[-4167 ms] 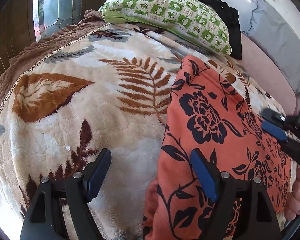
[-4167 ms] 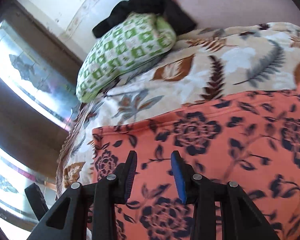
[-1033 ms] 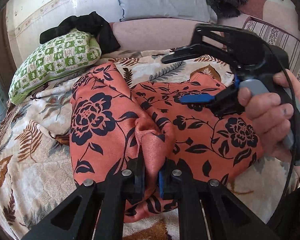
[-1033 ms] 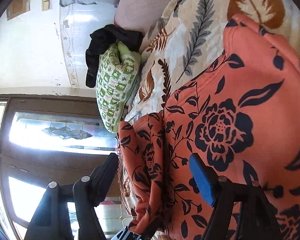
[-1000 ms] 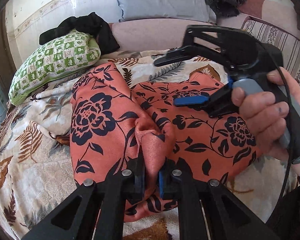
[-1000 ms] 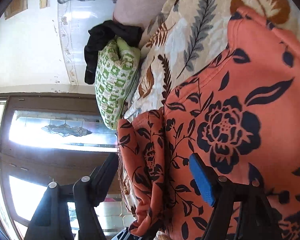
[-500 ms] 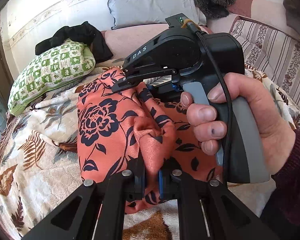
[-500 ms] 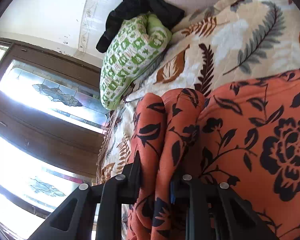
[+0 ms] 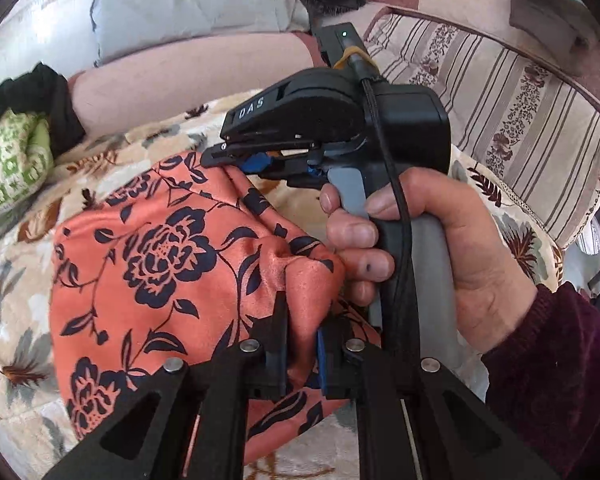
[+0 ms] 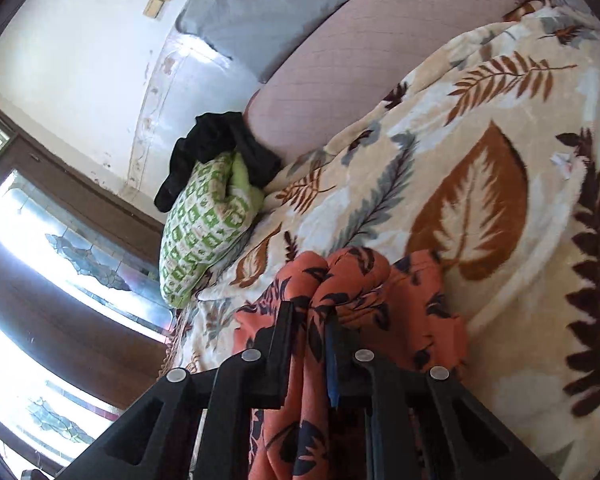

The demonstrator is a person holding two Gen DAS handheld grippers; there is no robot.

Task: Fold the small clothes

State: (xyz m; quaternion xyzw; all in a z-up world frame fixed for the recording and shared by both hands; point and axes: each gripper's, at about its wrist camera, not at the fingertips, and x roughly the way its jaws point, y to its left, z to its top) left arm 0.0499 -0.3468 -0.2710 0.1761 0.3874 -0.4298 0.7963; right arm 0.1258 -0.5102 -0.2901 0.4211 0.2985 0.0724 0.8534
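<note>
An orange garment with a dark floral print lies bunched on a leaf-patterned blanket. My left gripper is shut on a fold of the garment at its near edge. My right gripper is shut on the garment's far edge and held by a hand, close beside the left one. In the right wrist view the right gripper pinches a gathered fold of the orange garment, lifted above the blanket.
A green checked pillow with a black cloth on it lies at the far end. A grey pillow and pink bolster line the wall. A striped sofa back stands to the right.
My right gripper has closed on the garment's far edge and swung toward the left gripper, drawing that edge up and over. The left gripper stays shut on its fold.
</note>
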